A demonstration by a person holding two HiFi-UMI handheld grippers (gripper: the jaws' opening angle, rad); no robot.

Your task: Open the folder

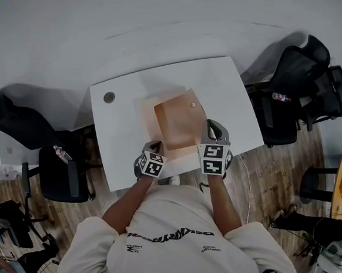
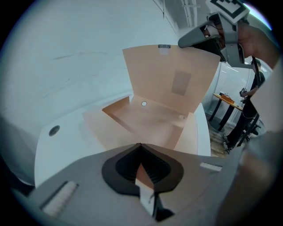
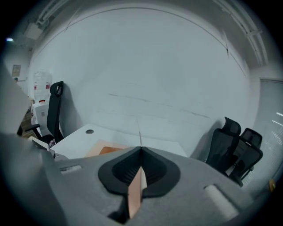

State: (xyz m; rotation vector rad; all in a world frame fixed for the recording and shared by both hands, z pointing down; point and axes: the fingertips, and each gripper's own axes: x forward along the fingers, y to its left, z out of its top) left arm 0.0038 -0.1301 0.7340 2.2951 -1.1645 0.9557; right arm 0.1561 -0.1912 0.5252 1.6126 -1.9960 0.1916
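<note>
The folder (image 1: 179,125) lies in the middle of the white surface (image 1: 226,93), partly open. Its cover (image 2: 170,79) stands up steeply from the hinge at 12 o'clock, and the base lies flat below it.

The left tongs (image 2: 140,148) are pressed together on a thin tan-and-white edge at the folder's 7 o'clock corner, pinning the lower layer. The right tongs (image 3: 140,152) are likewise clamped, pinching the edge of the cover at about 4 o'clock. In the left gripper view they hold that edge aloft.

My judgement is that the opening is roughly half done, and both grips are on the very margin of thin card. If the right pinch slips, the cover may drop shut. If the left pinch gives, the whole folder could lift or slide toward the near rim at 6 o'clock. Pulling the cover sideways rather than over the hinge might crease or tear it.
</note>
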